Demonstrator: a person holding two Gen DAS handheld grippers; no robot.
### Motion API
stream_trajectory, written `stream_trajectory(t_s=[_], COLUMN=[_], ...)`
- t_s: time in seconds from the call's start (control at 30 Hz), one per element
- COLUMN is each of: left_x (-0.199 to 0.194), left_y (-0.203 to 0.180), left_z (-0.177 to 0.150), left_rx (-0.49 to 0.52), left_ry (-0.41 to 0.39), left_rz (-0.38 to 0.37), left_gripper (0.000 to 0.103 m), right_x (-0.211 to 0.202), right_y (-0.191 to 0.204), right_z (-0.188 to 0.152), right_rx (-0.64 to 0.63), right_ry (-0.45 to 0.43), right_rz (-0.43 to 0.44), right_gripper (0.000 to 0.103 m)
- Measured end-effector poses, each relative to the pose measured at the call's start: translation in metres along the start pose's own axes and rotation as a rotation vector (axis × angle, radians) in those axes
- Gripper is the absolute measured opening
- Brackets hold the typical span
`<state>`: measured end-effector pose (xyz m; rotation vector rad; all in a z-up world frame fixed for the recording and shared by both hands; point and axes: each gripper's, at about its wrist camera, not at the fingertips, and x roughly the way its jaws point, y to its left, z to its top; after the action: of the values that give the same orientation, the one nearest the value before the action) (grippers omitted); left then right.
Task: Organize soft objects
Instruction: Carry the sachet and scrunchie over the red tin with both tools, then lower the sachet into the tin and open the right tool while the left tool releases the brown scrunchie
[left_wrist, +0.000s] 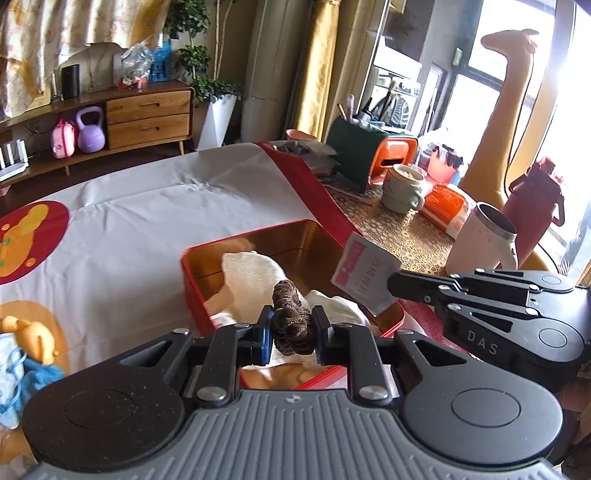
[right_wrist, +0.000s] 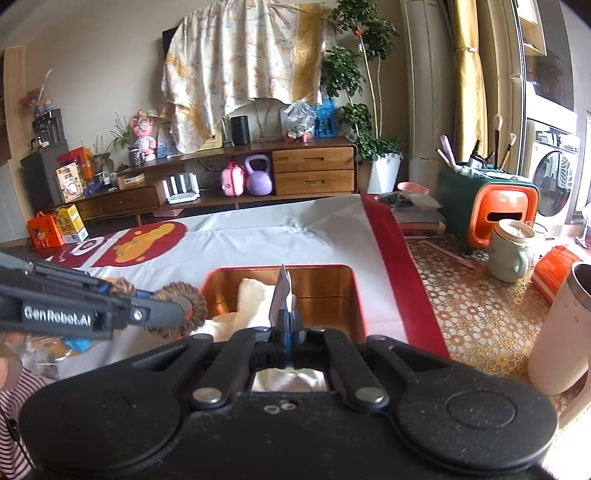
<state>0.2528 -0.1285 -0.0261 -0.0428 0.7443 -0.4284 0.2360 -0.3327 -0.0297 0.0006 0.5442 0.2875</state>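
White cloth (left_wrist: 255, 273) already lies in the tin (left_wrist: 192, 284) — my left gripper (left_wrist: 291, 328) clamps a brown scrunchie (left_wrist: 291, 321) above it, my right gripper (right_wrist: 287, 325) pinches a card (right_wrist: 281, 295) — both undropped.

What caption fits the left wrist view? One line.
Left tool grips a brown braided ring above the red tin.

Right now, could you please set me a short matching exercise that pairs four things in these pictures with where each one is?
Things:
1. brown scrunchie
2. pink and white card
3. white cloth
4. white mug

Places:
A. inside the red tin
B. on the patterned mat
C. in the left hand-held gripper
D. in the right hand-held gripper

Pairs: 1-C, 2-D, 3-A, 4-B
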Motion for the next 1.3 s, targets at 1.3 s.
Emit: stream_trajectory(t_s=[1.3], left_x=[0.137], left_y=[-0.004], left_z=[0.005], left_rx=[-0.031], left_ry=[0.167], left_rz=[0.069], left_gripper=[0.021], right_x=[0.081], right_y=[-0.023], right_z=[-0.016], right_rx=[-0.065], right_ry=[0.163], right_rz=[-0.036], right_gripper=[0.013])
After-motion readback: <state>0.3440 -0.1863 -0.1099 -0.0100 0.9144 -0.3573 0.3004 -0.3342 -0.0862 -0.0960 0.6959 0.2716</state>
